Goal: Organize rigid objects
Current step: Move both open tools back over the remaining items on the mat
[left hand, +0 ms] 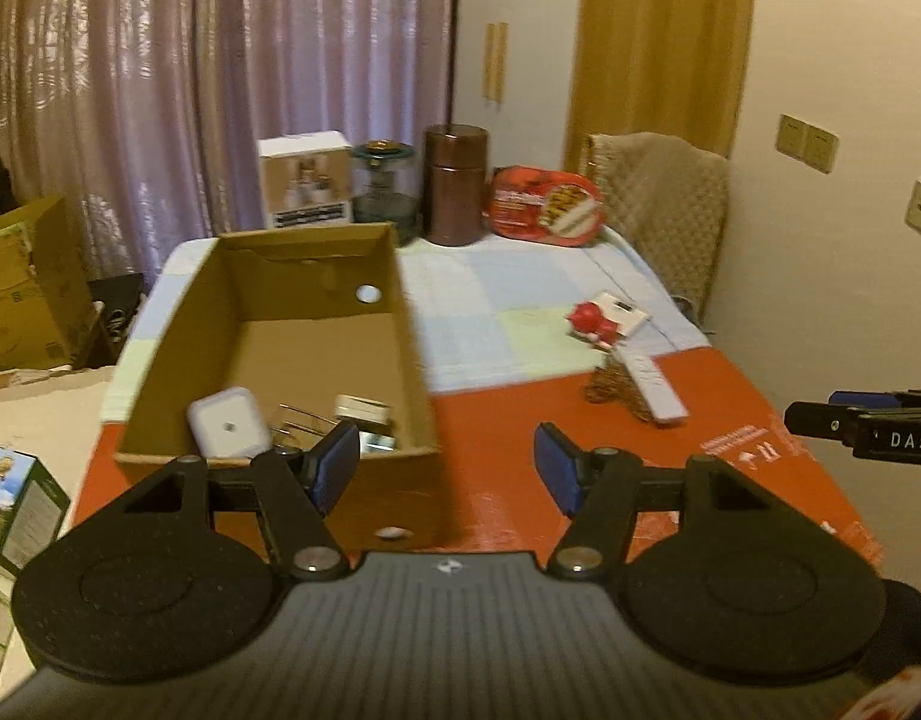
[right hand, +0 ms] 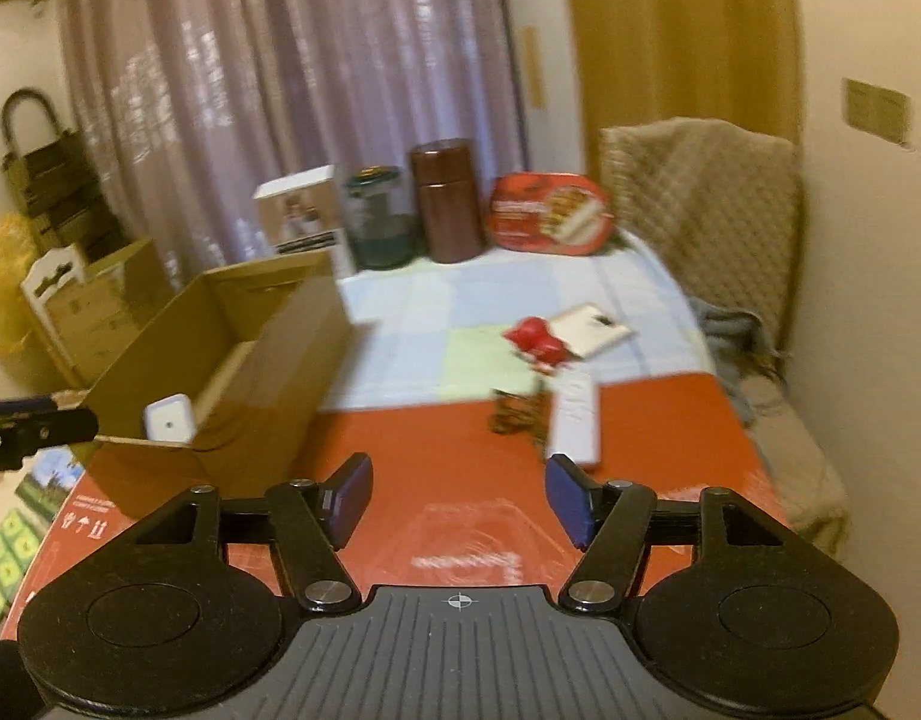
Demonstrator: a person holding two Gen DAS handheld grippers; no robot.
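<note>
An open cardboard box [left hand: 280, 324] [right hand: 262, 354] stands on the table's left side. Inside lie a white rounded case [left hand: 227, 429] [right hand: 170, 418], a small white box [left hand: 363, 410] and a metal clip. On the table to the right lie a white remote [left hand: 652, 385] [right hand: 575, 417], a brown woven piece [left hand: 613, 387] [right hand: 517, 414], a red figure [left hand: 595, 321] [right hand: 535, 343] and a flat white device [left hand: 621, 309] [right hand: 589, 330]. My left gripper [left hand: 447, 468] is open and empty by the box's near right corner. My right gripper [right hand: 458, 495] is open and empty, short of the remote.
At the table's back stand a white carton [left hand: 304, 180], a glass jar [left hand: 383, 189], a brown canister [left hand: 455, 183] and a red tin [left hand: 544, 204]. A chair with a quilted cover [left hand: 664, 204] stands at the right. Cardboard boxes [left hand: 22, 288] sit at the left.
</note>
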